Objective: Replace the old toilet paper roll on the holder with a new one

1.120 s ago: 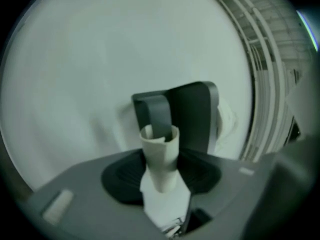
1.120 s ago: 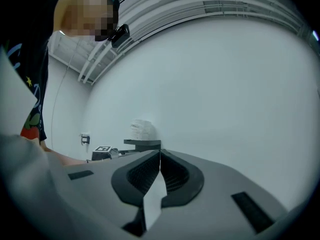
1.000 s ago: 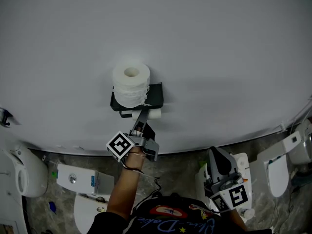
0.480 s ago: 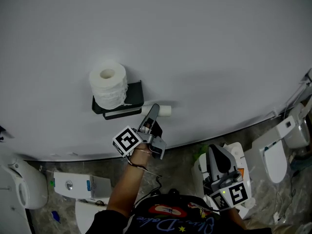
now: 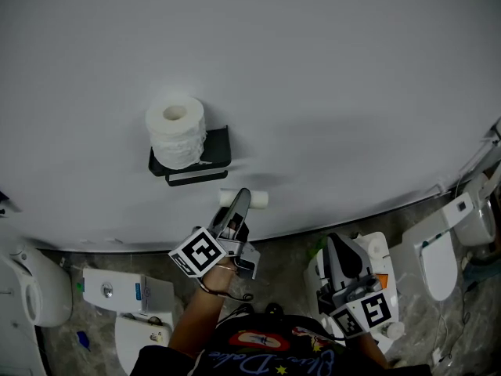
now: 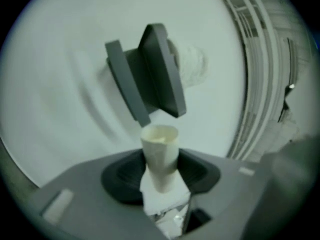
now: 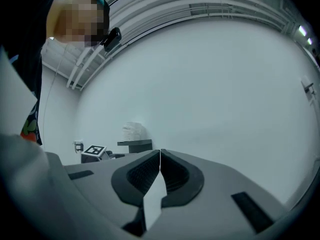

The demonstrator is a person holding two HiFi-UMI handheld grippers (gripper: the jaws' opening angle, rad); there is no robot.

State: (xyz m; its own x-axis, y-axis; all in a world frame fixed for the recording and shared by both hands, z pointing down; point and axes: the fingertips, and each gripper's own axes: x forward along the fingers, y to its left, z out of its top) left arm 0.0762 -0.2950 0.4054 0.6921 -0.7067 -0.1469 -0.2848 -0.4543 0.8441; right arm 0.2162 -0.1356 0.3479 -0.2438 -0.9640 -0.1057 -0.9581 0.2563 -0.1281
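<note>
Drawn back from the black wall holder (image 5: 217, 142), the left gripper (image 5: 241, 203) clamps the pale cardboard tube (image 5: 259, 200) crosswise, its axis level along the wall; the right gripper (image 7: 160, 156) is closed, empty.

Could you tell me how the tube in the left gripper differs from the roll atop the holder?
The bare cardboard tube is thin and empty; the white toilet paper roll is thick with paper. The tube is clamped in the left gripper; the roll stands on end on the black wall holder. Both are hollow cylinders.

new roll (image 6: 192, 64): mostly hidden behind holder (image 6: 150, 79) | old tube (image 6: 160, 146): base hidden in left hand-held gripper (image 6: 160, 171)
</note>
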